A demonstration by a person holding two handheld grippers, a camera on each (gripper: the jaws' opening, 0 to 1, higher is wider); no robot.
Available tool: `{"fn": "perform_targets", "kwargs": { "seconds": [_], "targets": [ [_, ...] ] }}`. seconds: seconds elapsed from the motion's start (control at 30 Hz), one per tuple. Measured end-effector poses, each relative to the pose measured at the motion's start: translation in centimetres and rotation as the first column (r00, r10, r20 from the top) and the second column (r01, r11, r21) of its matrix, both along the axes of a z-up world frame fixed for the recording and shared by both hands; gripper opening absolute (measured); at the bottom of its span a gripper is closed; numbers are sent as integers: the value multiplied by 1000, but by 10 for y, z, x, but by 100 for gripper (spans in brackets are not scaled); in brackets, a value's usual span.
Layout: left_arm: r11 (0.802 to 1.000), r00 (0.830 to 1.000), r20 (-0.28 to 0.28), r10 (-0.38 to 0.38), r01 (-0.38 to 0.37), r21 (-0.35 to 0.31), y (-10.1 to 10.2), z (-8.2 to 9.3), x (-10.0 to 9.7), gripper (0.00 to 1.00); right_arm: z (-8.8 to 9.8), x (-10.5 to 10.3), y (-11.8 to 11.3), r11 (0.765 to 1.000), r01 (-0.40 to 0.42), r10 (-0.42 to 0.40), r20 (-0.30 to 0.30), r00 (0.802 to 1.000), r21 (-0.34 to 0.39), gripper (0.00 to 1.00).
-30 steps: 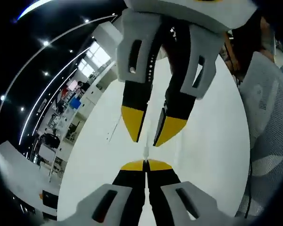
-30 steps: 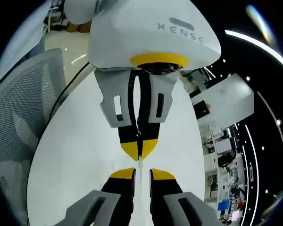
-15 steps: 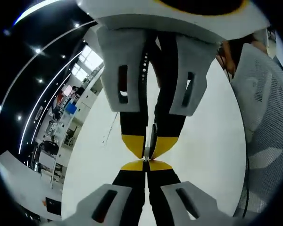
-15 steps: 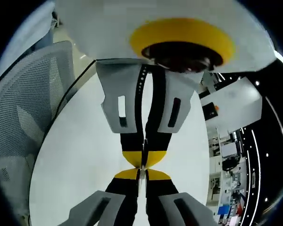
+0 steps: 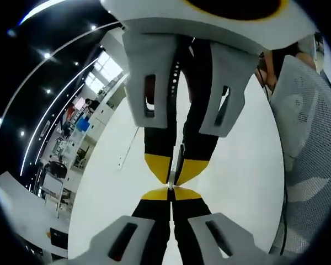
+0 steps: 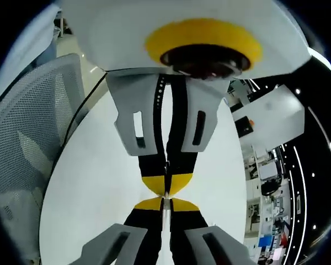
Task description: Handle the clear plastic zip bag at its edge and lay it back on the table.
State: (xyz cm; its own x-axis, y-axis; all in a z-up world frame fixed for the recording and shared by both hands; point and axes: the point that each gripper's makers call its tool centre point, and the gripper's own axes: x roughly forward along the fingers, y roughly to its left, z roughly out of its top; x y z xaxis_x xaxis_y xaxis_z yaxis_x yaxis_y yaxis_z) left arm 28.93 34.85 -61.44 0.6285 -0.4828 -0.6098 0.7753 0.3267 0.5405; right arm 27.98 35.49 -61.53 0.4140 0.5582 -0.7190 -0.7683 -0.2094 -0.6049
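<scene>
Both tongs meet tip to tip above the white table (image 5: 248, 165). The left tongs (image 5: 170, 194) and right tongs (image 6: 165, 203) are pinched shut on a thin clear strip, likely the zip bag (image 5: 171, 179) edge, held between them. Next, I think, they lower it flat. A mesh chair (image 6: 22, 138) sits left in the right gripper view, right in the other.

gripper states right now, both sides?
Left gripper: shut on the zip bag edge.
Right gripper: shut on the same zip bag edge, tip to tip with the left, above the table.
</scene>
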Motion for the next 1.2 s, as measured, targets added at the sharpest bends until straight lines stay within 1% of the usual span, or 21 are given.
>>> {"fn": "perform_targets", "kwargs": {
  "seconds": [0.23, 0.53, 0.73, 0.93, 1.2],
  "targets": [
    [1000, 1000, -6, 11, -11, -1, 2, -3, -1, 0, -1, 0, -3, 1000, 11, -11, -1, 1000, -4, 0],
    [1000, 1000, -11, 27, -27, 3, 11, -5, -5, 0, -3, 1, -14, 999, 43, -43, 1, 999, -13, 0],
    [999, 999, -20, 40, -40, -27, 13, -4, -7, 0, -2, 3, -22, 996, 85, -85, 0, 996, -4, 0],
    [1000, 999, -22, 24, -24, -19, 11, -3, -8, 0, -4, -1, -30, 992, 127, -127, -1, 992, 10, 0],
    [1000, 1000, -24, 18, -18, -8, 12, -8, -10, 0, -5, -4, -34, 989, 145, -145, -5, 989, 11, 0]
  ]
}}
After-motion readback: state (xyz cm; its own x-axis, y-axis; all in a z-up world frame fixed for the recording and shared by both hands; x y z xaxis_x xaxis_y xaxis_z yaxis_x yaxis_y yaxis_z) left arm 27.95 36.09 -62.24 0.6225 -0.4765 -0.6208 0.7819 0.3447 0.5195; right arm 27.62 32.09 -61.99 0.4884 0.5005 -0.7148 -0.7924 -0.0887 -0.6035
